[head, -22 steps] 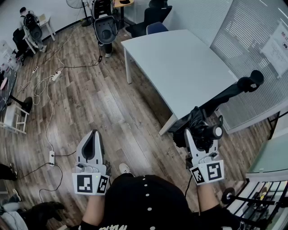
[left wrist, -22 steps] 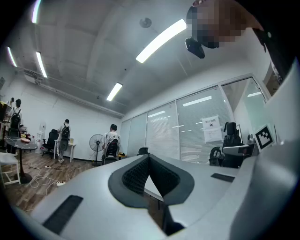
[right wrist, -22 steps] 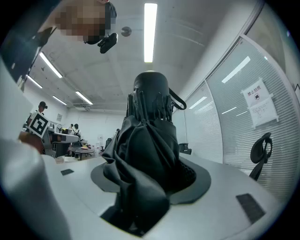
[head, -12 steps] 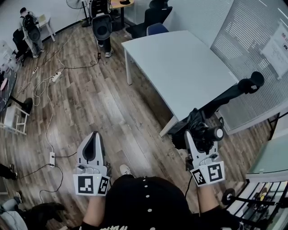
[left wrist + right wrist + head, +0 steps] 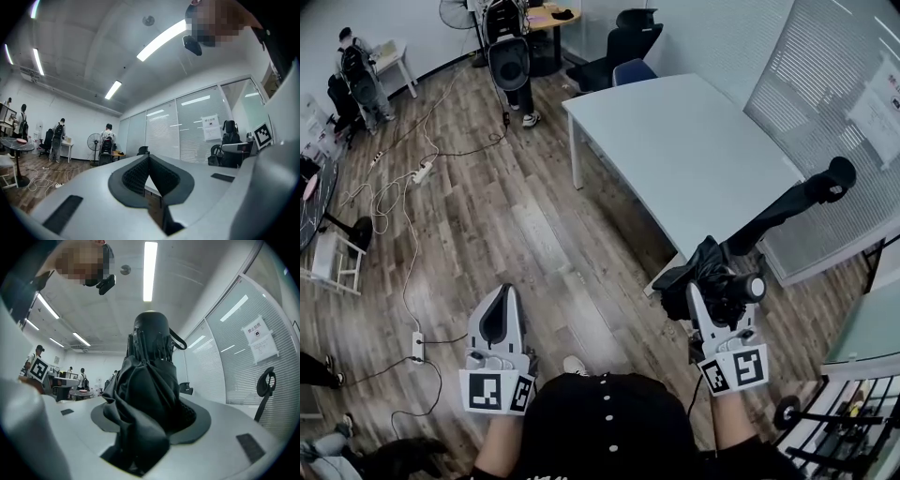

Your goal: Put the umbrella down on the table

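- The white table (image 5: 675, 150) has a bare top. Over the last second it has only slid a little up and to the right in the head view, so the person has barely shifted against it.
- The folded black umbrella (image 5: 778, 210) slants from the bunched fabric by the table's near corner up to its handle, which shows past the table's right edge, in front of the blinds. Its tilt and place against the table are the same as before. It looks to be in the air, not resting. I judge the put-down not yet done: the umbrella still has to be carried over the top, lowered and let go.
- The right gripper (image 5: 717, 286) is clamped on the umbrella, as before. Its own view shows the fabric (image 5: 150, 380) filling the gap between the 2 jaws.
- The left gripper (image 5: 500, 292) hangs over the wooden floor, well apart from the table. Its jaws meet at the tips with nothing in them (image 5: 149, 159), and it plays no part yet.
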### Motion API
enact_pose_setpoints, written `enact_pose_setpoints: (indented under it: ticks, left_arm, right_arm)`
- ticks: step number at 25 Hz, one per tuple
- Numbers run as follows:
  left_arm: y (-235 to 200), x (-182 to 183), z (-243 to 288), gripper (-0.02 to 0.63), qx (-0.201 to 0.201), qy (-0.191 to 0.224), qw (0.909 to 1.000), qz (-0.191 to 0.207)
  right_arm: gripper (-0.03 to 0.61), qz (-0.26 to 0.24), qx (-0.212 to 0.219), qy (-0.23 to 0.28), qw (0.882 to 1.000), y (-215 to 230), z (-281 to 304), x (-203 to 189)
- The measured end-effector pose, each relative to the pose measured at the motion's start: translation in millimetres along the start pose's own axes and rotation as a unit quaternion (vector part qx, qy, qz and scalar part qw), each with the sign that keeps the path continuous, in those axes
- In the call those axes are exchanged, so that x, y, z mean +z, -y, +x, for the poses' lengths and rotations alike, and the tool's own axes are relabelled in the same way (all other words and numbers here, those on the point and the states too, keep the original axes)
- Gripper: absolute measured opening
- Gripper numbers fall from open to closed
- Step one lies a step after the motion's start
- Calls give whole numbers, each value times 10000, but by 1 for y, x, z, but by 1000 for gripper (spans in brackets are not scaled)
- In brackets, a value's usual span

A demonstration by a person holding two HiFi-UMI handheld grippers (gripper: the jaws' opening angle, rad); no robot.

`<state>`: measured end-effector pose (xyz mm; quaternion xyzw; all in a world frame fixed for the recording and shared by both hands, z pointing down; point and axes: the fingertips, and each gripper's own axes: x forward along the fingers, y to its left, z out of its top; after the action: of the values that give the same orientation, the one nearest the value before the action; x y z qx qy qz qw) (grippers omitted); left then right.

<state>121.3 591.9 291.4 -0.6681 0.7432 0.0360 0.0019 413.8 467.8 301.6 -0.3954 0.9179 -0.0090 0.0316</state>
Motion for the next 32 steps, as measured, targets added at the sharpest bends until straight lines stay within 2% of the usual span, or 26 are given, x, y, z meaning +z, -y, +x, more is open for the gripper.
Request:
enact_pose_setpoints:
  ticks: [6,12,26,32]
  left_arm:
    - [-32,1,2,14,-155,-18,9999,20]
    - [-46,-13,8,14,-180,-159,9996,-128]
    - [-75,-16,69,14,108,-222,9997,-91]
    - [-75,-17,110,14,77,-178,9998,-78]
  right_arm:
    - [270,217,-127,-38,9997,-26,19,-9]
    - [269,251,9,-125,9996,-43,35,-16]
    - [268,240,197,-189,9993,-18,115,-25]
    - [267,191,215,-183,9994,5,150,-27]
